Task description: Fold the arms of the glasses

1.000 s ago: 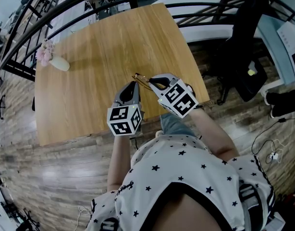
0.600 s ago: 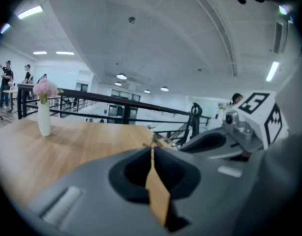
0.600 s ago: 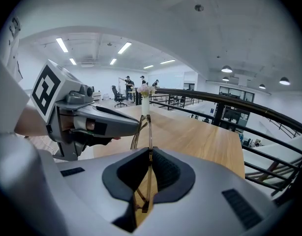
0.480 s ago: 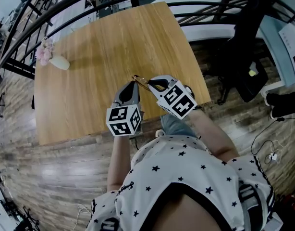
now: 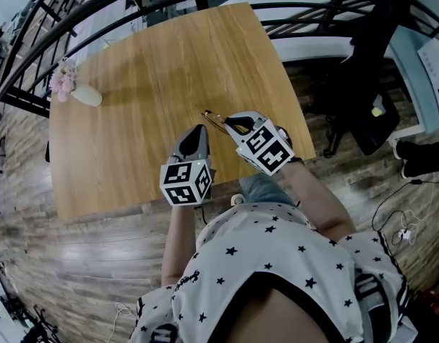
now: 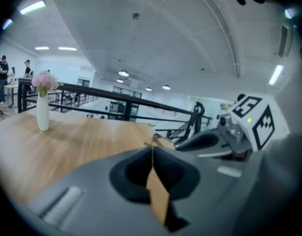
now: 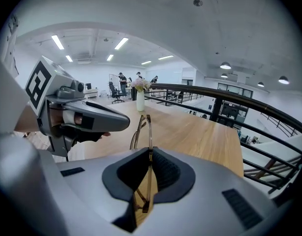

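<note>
The left claw [image 6: 152, 150] has just been closing, and its jaws now sit pressed together with nothing I can see caught between them. Its tip is just beside the glasses [image 7: 148, 124]. Those are held up over the near part of the table [image 5: 148, 70], pinched edge-on in the right claw [image 7: 147, 156], whose jaws are clamped on the frame. Closed to a blunt point, the left one looks set to push an arm in toward the lenses. I cannot tell whether either arm is folded yet.
</note>
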{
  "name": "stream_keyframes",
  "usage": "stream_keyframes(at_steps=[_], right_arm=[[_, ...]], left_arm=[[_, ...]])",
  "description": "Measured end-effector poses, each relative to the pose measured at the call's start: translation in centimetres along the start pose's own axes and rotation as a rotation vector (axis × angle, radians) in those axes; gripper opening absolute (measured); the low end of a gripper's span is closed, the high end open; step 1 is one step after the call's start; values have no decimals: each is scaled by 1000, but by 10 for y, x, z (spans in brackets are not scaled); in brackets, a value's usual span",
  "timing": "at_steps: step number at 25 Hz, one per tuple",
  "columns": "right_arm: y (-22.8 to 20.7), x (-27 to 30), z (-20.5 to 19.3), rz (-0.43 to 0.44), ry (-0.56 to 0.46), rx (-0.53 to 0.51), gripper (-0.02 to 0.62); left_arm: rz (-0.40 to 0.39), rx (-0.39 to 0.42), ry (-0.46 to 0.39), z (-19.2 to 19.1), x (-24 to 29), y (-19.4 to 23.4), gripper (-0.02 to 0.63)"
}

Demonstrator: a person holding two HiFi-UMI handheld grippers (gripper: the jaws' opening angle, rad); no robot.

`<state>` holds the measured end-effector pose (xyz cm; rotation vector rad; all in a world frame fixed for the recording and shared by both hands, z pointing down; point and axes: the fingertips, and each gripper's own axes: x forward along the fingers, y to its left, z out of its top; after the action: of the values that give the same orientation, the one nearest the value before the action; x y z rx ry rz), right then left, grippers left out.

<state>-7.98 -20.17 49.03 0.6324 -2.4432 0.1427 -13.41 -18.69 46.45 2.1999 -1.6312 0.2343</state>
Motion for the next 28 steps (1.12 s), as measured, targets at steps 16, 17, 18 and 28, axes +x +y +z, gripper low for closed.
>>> stream_keyframes(at_steps=[16,17,18,28], right_arm=[[-41,45,-38,0,149,-5,21],[-43,47,-41,-1,161,-14,21],[-45,48,-43,-2,172,-21,21],[-56,61,-66,-4,256,-58,21]], left_arm=[[16,-73,57,-15,25,19,6],[18,-78,59,-16,26,20,6],[20,-84,61,-17,27,21,6],[38,-127,89,-32,35,30,6]])
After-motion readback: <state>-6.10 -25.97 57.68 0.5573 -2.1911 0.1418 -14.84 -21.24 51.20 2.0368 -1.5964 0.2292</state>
